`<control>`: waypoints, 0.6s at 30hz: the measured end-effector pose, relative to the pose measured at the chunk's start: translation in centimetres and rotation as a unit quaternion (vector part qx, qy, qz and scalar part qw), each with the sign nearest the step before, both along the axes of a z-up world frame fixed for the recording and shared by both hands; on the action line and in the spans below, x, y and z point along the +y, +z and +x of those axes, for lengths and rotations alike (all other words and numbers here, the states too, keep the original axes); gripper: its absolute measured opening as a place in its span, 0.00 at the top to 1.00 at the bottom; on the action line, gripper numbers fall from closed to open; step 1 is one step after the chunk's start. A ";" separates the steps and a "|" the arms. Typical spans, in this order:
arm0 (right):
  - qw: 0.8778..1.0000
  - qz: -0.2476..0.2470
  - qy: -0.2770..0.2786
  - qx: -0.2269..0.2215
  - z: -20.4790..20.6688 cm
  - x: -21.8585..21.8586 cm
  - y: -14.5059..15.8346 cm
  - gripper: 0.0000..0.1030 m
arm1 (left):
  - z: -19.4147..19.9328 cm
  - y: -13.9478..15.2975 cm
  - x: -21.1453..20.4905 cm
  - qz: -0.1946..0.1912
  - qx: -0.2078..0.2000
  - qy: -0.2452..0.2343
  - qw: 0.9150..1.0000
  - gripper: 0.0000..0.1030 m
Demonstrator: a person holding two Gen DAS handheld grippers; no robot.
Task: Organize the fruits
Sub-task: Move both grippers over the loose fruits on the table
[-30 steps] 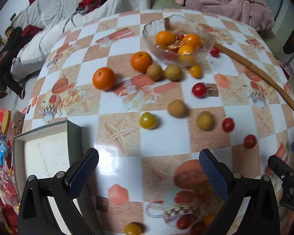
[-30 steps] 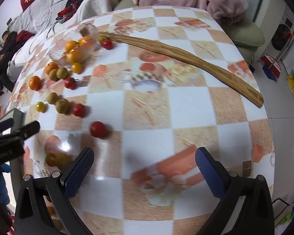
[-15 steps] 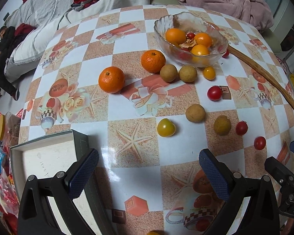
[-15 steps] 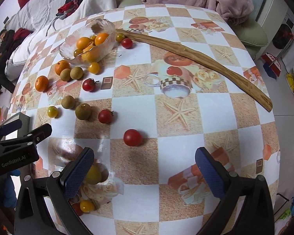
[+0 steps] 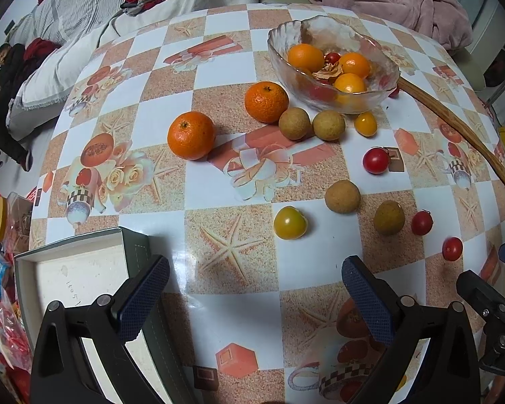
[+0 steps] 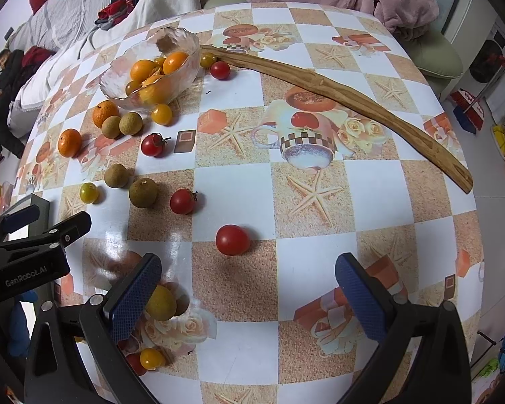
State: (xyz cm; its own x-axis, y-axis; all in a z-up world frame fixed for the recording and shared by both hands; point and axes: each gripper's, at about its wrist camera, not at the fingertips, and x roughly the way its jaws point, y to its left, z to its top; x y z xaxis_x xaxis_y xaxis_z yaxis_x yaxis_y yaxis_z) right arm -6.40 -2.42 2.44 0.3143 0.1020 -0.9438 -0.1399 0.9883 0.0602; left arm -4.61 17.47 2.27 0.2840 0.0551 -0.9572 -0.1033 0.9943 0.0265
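Note:
A glass bowl (image 5: 382,89) (image 6: 112,86) at the far side holds oranges and a small tomato. Loose on the table lie two oranges (image 5: 191,135), several brown longans (image 5: 342,196), yellow tomatoes (image 5: 290,222) and red cherry tomatoes (image 6: 232,239). My left gripper (image 5: 256,296) is open and empty, above the table just short of the yellow tomato. My right gripper (image 6: 247,296) is open and empty, with a red cherry tomato just beyond its fingertips. A yellow fruit (image 6: 161,303) lies by the right gripper's left finger (image 6: 133,298).
An open box (image 5: 74,279) sits at the table's near left edge under the left finger. A long curved wooden stick (image 6: 336,92) lies across the right side. The left gripper shows in the right wrist view (image 6: 27,245). A sofa with blankets stands behind the table.
Both grippers have pulled back and up, so more of the table shows and the fruits sit farther from the fingertips. No fruit has moved. Both stay open.

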 end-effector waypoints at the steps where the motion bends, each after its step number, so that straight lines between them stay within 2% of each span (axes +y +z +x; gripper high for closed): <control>1: 1.000 0.000 0.000 0.000 0.0 0.0 0.0 0.00 | 0.0 0.0 -0.1 0.000 0.000 0.001 1.000 0.00; 18: 1.000 0.004 -0.002 0.004 0.3 -0.4 -0.3 0.00 | 0.5 -0.2 -0.7 0.005 0.002 -0.001 1.000 0.00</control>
State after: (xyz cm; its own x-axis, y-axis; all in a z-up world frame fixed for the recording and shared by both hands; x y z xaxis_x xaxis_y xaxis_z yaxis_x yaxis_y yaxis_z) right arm -6.08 -2.78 2.09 0.3074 0.1087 -0.9454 -0.1347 0.9884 0.0699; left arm -4.09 16.73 2.08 0.2800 0.0633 -0.9579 -0.1010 0.9942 0.0361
